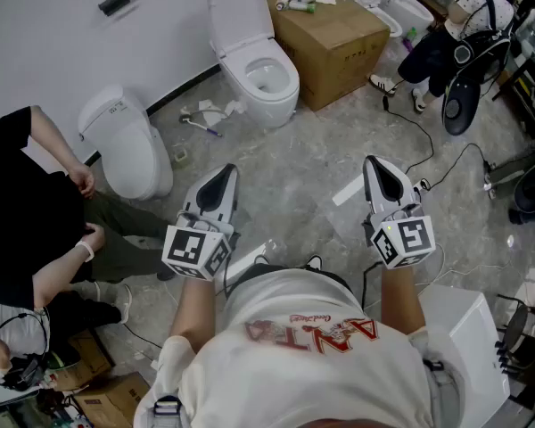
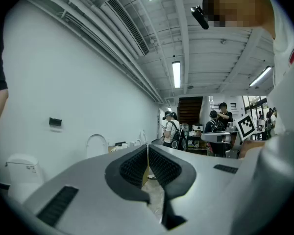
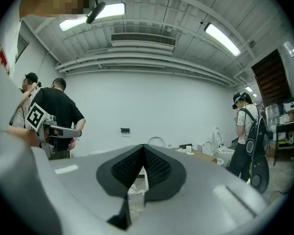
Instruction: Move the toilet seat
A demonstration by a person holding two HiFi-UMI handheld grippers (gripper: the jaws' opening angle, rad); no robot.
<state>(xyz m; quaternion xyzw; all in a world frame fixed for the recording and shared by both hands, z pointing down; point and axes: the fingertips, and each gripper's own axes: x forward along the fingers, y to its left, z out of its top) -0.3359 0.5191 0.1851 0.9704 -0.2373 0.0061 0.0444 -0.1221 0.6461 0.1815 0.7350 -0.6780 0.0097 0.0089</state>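
Left tool clenched, nothing between jaws; right tool same, both level above floor. Toilet seat on toilet with lid up, ahead of both tools, well apart

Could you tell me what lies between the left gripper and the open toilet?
In the head view, only bare grey floor separates the left gripper from the open toilet.
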